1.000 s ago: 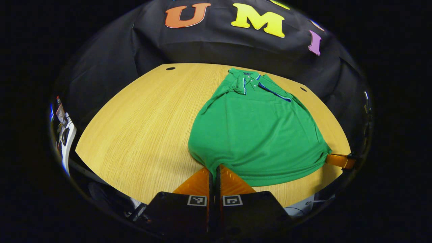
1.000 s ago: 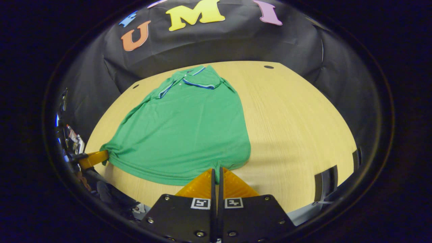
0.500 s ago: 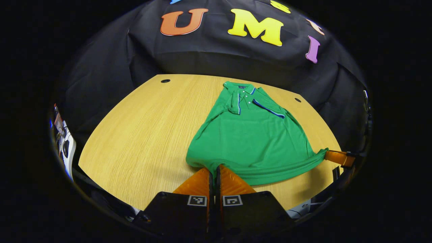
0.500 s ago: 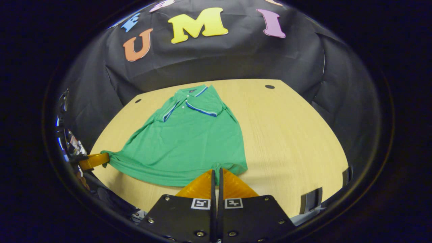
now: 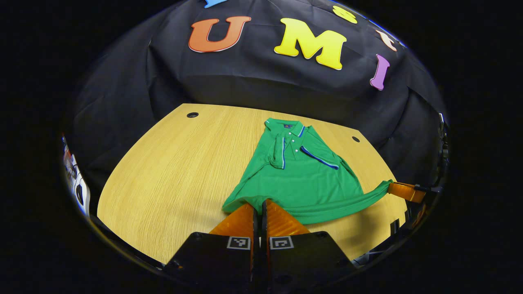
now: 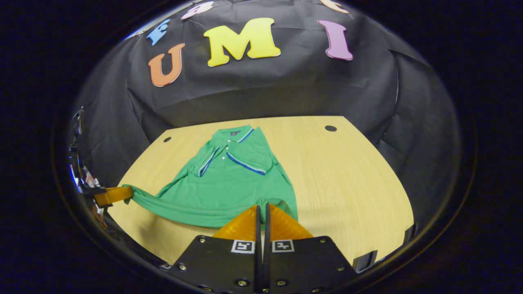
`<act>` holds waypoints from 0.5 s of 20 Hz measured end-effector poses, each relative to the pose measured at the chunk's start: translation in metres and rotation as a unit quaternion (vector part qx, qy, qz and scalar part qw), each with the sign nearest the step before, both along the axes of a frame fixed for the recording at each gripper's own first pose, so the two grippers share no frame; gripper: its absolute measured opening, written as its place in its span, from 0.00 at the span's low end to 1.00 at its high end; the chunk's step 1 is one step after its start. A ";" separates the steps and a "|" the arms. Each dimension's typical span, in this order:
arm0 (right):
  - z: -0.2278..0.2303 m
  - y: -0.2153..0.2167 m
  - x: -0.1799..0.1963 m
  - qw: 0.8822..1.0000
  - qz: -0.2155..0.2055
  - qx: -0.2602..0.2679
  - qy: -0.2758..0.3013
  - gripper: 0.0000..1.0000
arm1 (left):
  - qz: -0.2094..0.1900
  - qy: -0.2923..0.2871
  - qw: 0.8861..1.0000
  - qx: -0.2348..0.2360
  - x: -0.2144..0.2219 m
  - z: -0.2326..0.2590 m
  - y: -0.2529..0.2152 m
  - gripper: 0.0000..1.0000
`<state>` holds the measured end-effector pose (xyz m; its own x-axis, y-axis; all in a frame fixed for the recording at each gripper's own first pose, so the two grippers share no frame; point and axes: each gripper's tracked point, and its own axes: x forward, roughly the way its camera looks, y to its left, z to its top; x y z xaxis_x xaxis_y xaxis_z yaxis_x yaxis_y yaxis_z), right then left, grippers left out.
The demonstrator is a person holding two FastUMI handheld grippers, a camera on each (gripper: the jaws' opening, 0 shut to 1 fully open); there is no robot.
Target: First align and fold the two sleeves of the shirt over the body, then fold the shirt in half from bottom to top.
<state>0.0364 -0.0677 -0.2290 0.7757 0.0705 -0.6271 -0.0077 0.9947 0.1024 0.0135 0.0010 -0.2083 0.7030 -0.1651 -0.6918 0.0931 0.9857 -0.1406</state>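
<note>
The left gripper (image 5: 258, 203) is pinching one bottom corner of the green shirt (image 5: 300, 179), its two fingers pressed together on the hem. The right gripper (image 6: 262, 207) is clamping the other bottom corner in the same way. The hem is hanging stretched between them, raised off the bench (image 5: 171, 171). Ahead of both grippers the rest of the shirt is lying on the bench, collar at the far end, both sleeves folded in over the chest. Each gripper is showing at the edge of the other's view, hem in its grip.
</note>
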 end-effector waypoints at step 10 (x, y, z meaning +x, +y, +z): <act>0.036 0.009 0.065 0.999 0.022 -0.010 -0.034 0.01 | -0.003 -0.016 1.000 -0.004 0.054 0.020 -0.001 0.03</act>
<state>0.1010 -0.0585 -0.1931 0.8127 0.0930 -0.5752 -0.0576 0.9952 0.0794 0.0672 0.0004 -0.1884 0.7238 -0.1755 -0.6673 0.1041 0.9838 -0.1458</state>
